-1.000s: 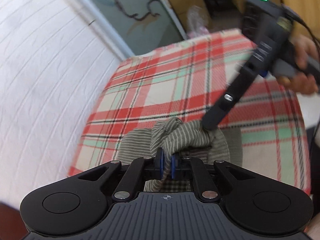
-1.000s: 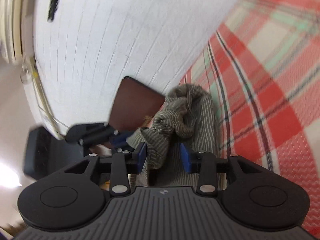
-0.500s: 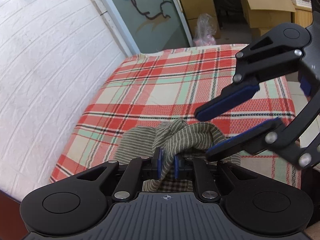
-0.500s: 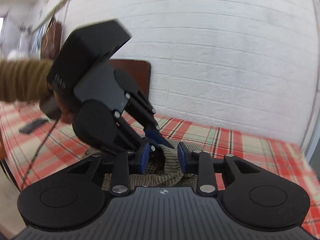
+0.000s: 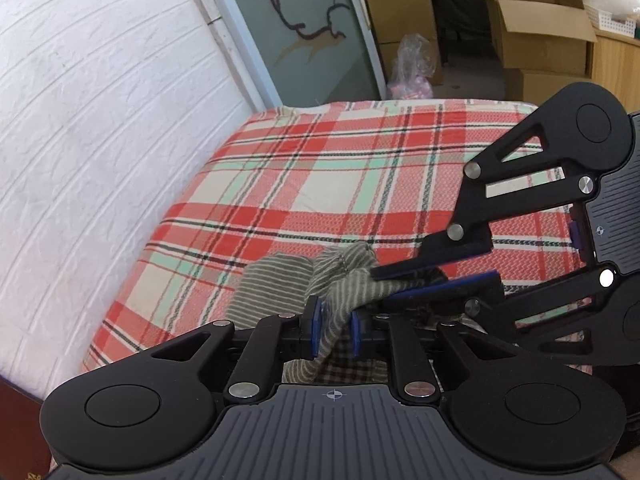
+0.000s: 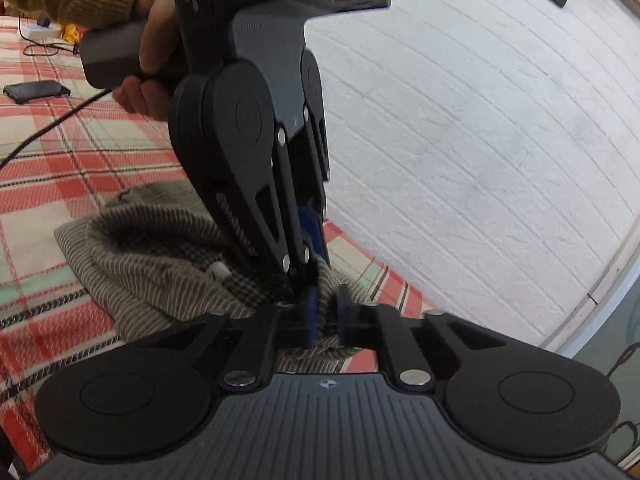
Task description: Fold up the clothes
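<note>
Clothes in view amounted to one striped garment (image 5: 276, 284), bunched in a loose heap on the plaid bed cover (image 5: 320, 184) beside the white brick wall (image 5: 100, 120).

Left gripper (image 5: 335, 330): its jaws had just been opening and stood slightly parted, with a hanging fold of the garment running between the blue pads; whether the pads pressed the cloth could not be told.

Right gripper (image 6: 325, 316): its jaws had just been closing and stood nearly together, pinching a ridge of the same garment right next to the left gripper's tips. The left wrist view showed its fingers clamped on the raised part of the cloth.

Progress, as a judgement: the grip appeared to be passing from left to right, so this was preparation. No flat layer, straight edge or finished fold was visible. The garment was crumpled, its checked lining (image 6: 248, 276) exposed. Spreading it flat and making every fold remained to be done.

A phone (image 6: 36, 91) and a cable (image 6: 48, 128) lay farther off on the bed cover, well apart from the garment.
</note>
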Available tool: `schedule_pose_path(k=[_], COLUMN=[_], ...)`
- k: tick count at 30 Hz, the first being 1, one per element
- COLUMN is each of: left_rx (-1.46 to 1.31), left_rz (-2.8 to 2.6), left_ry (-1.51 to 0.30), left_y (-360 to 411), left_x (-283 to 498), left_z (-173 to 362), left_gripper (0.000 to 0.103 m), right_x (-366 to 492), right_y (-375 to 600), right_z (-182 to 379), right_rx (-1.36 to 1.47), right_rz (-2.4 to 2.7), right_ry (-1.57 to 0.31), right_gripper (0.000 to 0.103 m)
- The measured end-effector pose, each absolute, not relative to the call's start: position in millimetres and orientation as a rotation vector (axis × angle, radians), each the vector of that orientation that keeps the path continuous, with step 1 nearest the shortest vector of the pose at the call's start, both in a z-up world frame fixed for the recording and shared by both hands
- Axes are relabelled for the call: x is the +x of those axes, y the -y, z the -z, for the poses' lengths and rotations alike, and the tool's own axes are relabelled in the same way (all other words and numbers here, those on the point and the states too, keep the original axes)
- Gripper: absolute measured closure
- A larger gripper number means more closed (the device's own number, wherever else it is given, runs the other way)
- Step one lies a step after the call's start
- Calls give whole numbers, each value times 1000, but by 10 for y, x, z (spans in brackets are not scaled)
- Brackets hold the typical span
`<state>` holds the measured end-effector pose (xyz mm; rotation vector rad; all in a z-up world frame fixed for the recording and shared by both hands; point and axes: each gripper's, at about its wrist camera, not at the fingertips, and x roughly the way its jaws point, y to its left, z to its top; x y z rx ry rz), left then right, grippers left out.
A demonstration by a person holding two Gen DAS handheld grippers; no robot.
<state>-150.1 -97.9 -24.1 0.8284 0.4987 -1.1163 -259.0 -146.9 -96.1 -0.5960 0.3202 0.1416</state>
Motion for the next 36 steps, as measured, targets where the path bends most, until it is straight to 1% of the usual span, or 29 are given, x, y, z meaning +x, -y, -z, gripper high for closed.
schedule_pose_path(k=[1,2,3,4,5,9,12,20,25,26,27,28,29,30,32,36], left_rx=[825,813,800,779,763,750,780,728,651,636,616,597,577,550,497,457], left_rz=[1109,1095,1080,1059,1039,1025,1062,1120,1106,1098,1076,1054,1032,1011,968,870], left_ry=[-494,-488,-483,-483,-482,-468,-477,-549,-640,-653,-649,-645,-638,-621,-586,-483], left_y=[958,919,877,818,757,527,520,625,620,611,592,573,549,492,377,205], left_x=[-1501,-1500,-1501,-1509,-1533,-1764,-1943,-1919,-1776,-1761,-1761,-1762,-1765,-1788,-1838,-2065], left_z=[243,240,236,224,216,255,376,541,666,698,719,739,757,756,754,718], left_gripper=[78,71,60,57,52,51,51,47,47,49,72,80,92,98,101,102], right_x=[-2584,-2578,-2561,-2539,-2504,-2407,-2392,-2452,-2464,-2469,-2477,-2485,-2492,-2490,-2467,-2426], right_y=[1513,1586,1676,1770,1883,2306,2493,2482,2495,2499,2507,2514,2525,2555,2638,2711], right_z=[943,911,874,838,814,794,821,893,915,926,937,947,959,977,1054,1229], right_rx=[-565,-513,-442,-366,-276,49,207,237,255,261,271,280,292,317,399,530], right_rz=[-146,-151,-162,-176,-197,-270,-315,-313,-326,-328,-323,-319,-311,-294,-269,-257], right_ry=[-331,-338,-352,-367,-388,-439,-444,-427,-398,-393,-387,-381,-376,-374,-396,-459], right_gripper=[96,96,96,96,96,96,96,96,96,96,96,96,96,96,97,97])
